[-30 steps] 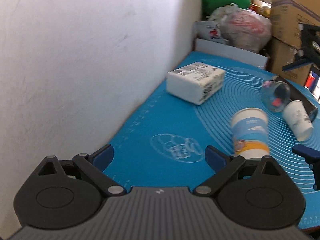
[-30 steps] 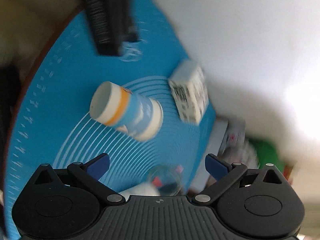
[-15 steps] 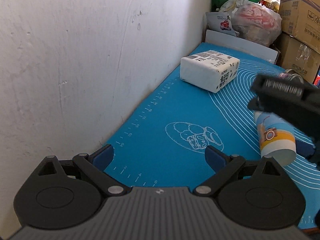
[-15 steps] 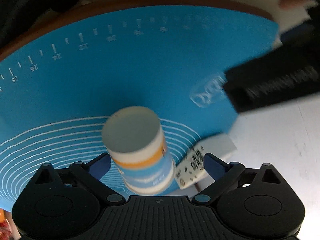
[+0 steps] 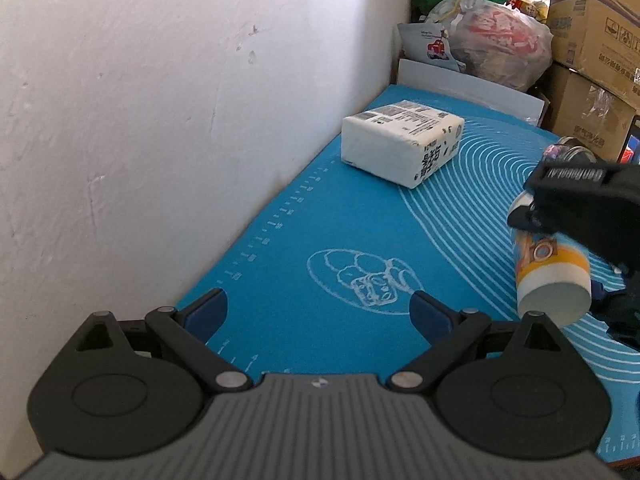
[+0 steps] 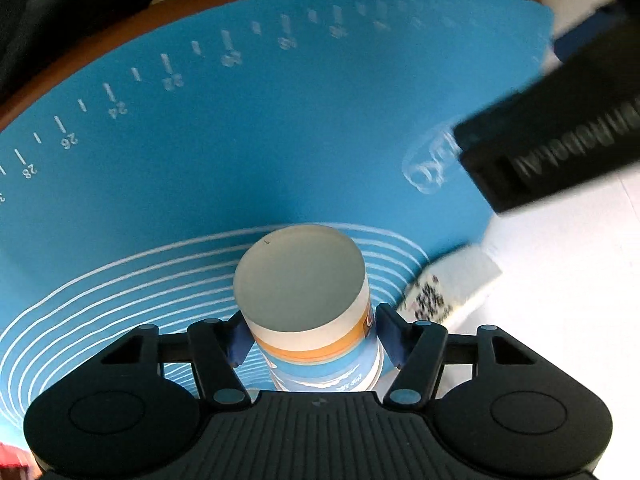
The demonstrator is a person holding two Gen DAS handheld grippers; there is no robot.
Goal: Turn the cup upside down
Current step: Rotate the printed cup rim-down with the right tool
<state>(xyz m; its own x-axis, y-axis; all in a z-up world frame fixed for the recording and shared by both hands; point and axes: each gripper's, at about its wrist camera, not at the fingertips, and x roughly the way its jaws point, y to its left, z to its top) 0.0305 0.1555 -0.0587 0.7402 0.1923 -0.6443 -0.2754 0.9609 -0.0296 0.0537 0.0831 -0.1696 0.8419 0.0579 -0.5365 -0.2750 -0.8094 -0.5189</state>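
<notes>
A paper cup with blue, white and orange bands sits between the blue pads of my right gripper, which is shut on its sides; its flat base faces the camera. In the left wrist view the cup lies tilted at the right with its base toward me, held by the black right gripper. My left gripper is open and empty above the blue mat, left of the cup.
A white wrapped tissue pack lies on the mat near the white wall. Another cup lies behind the right gripper. Bags and cardboard boxes stand past the table's far end. The table's brown edge borders the mat.
My right gripper came down over the lying cup and its pads closed on the cup's sides. The left gripper drew back a little and stayed open.
</notes>
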